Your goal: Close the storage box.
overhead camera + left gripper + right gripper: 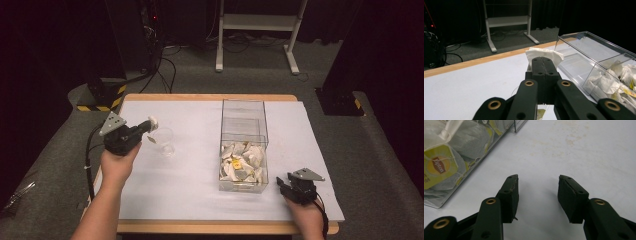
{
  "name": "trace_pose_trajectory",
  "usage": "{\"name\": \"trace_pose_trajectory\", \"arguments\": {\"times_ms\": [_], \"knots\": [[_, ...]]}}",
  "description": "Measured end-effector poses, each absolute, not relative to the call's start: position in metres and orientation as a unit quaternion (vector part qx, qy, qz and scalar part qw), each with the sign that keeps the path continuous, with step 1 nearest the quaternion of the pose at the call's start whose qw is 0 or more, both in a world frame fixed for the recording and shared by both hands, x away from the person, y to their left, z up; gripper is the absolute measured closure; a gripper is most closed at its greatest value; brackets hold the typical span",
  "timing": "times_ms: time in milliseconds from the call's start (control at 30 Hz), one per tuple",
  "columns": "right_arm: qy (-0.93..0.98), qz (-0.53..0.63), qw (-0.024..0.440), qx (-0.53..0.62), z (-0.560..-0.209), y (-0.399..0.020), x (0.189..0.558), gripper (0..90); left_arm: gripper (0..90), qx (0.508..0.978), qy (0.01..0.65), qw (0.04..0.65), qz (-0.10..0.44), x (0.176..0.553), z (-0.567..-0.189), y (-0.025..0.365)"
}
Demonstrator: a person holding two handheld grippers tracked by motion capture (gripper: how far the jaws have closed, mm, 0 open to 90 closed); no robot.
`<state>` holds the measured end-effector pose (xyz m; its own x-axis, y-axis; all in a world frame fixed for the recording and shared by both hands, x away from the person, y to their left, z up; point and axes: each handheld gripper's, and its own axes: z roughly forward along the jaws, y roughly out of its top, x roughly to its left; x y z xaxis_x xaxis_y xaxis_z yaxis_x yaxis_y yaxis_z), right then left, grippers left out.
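Note:
My left gripper [146,126] hovers over the left part of the table, shut on a white tea bag [152,121]. The bag's tag [151,140] dangles on its string over a clear glass cup [164,141]. In the left gripper view the jaws are pressed together on the tea bag [544,53], which sticks out past my left gripper [543,62]. A clear plastic box [244,114] stands right of centre, its near compartment heaped with tea bags [243,162]. My right gripper [281,183] rests open on the table beside the box's near right corner, nothing between its jaws [537,183].
The table carries a white mat [195,190] and ends in a wooden edge [210,227] at the front. The box's far compartment [584,50] holds nothing. Lipton-tagged tea bags [439,167] press against the box wall near my right gripper. A white stand [257,22] is on the floor behind.

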<state>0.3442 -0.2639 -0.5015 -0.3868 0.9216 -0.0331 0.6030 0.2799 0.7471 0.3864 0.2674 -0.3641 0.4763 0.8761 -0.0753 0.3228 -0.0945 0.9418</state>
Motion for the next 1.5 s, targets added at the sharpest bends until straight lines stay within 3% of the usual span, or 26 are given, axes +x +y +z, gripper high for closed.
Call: {"name": "trace_pose_trajectory", "arguments": {"times_ms": [600, 1500], "knots": [[0.765, 0.333, 0.239, 0.497, -0.502, -0.264, 0.344, 51.7, 90.0, 0.694, 0.443, 0.502, 0.264, 0.406, -0.369, 0.256], [0.766, 0.333, 0.239, 0.496, -0.502, -0.263, 0.344, 51.8, 90.0, 0.711, 0.466, 0.471, 0.234, 0.426, -0.409, 0.246]]}}
